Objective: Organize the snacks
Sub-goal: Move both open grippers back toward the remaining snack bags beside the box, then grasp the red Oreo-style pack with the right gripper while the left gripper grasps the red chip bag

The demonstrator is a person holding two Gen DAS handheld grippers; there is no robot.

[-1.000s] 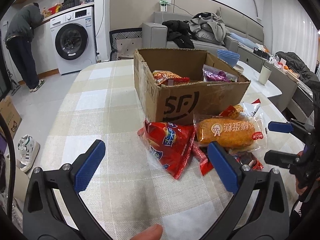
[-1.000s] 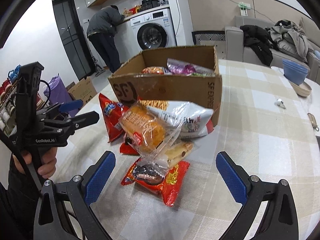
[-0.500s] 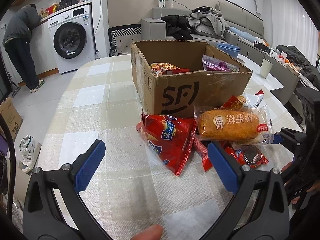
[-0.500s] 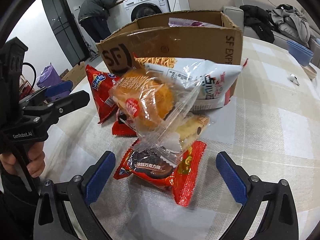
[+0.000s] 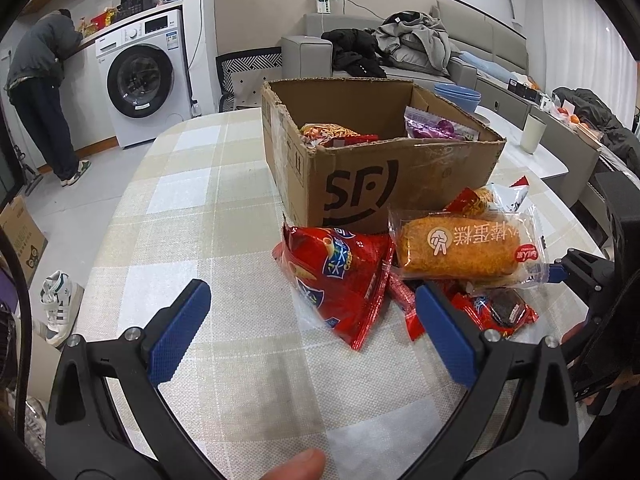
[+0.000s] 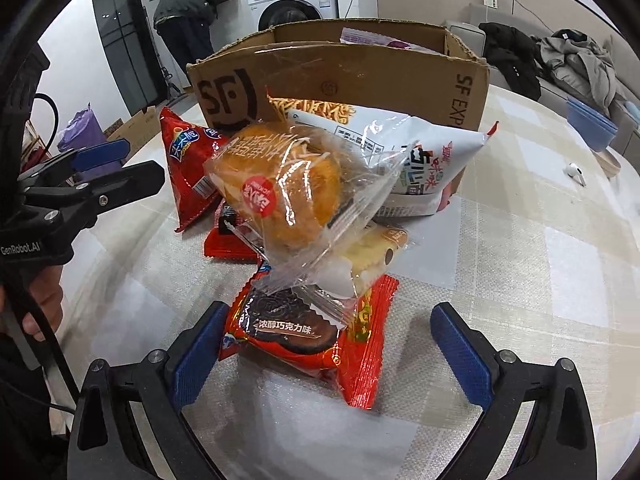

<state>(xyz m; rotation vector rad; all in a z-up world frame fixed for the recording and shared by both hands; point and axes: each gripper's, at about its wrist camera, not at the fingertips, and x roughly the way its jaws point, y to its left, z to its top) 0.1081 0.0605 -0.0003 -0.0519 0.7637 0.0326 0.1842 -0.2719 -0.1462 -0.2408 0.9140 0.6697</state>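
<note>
a: where's the right gripper (image 6: pixel 324 344)?

b: low over the checked tablecloth (image 6: pixel 540 264), pointing at the snack pile in front of the cardboard box (image 6: pixel 360 76). its jaws are spread wide and hold nothing. the red chocolate cookie pack (image 6: pixel 316 332) lies between the two blue pads, its left edge just beside the left pad (image 6: pixel 196 356); i cannot tell if they touch.

a: and the pile itself?

b: a clear-wrapped orange cake (image 6: pixel 284 188) sits tilted on top, over a pale roll pack (image 6: pixel 372 256) and the cookie pack. behind them a white bag (image 6: pixel 424 160) leans on the box wall, and a red chip bag (image 6: pixel 188 168) lies to the left.

a: the left gripper (image 5: pixel 312 328)?

b: also spread wide, empty, held level above the cloth and aimed at the same heap from the other side. the red chip bag (image 5: pixel 340 276) lies ahead between its pads, nearer the right pad (image 5: pixel 444 340). a thumb tip (image 5: pixel 296 466) shows at the bottom edge.

a: anything already in the box?

b: yes, from the left wrist the box (image 5: pixel 380 168) holds an orange-red pack (image 5: pixel 332 134) and a purple pack (image 5: pixel 436 126).

a: can each gripper see the other?

b: yes. the left one (image 6: pixel 104 176) shows at the left of the right wrist view, held in a hand (image 6: pixel 40 308).
</note>
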